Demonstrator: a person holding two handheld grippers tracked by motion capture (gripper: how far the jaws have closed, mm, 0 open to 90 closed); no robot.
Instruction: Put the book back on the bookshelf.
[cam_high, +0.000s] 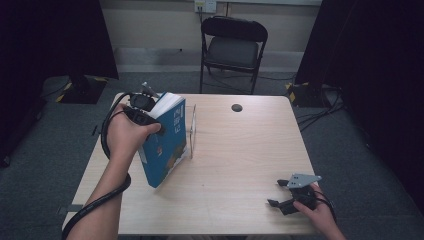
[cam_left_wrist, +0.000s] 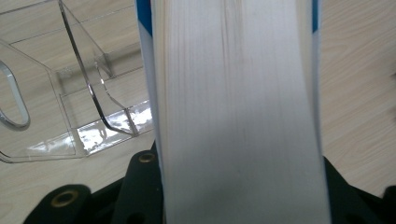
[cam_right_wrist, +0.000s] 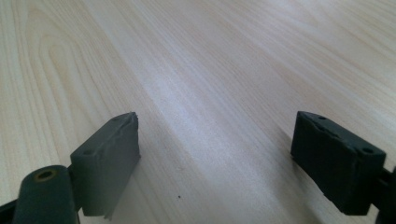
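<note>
I've got the left gripper (cam_high: 150, 117) clamped across the thick blue book (cam_high: 167, 140), holding it tilted on its lower corner beside the clear acrylic stand (cam_left_wrist: 70, 112), ready, I judge, to slot it in. My right gripper (cam_high: 282, 195) rests spread and empty on the table (cam_high: 240, 150), out of the way.

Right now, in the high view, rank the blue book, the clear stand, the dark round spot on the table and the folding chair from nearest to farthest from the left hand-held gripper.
1. Blue book, clamped in the left hand-held gripper.
2. Clear stand, just right of the book.
3. Dark round spot, farther right near the table's far edge.
4. Folding chair, beyond the table.
</note>
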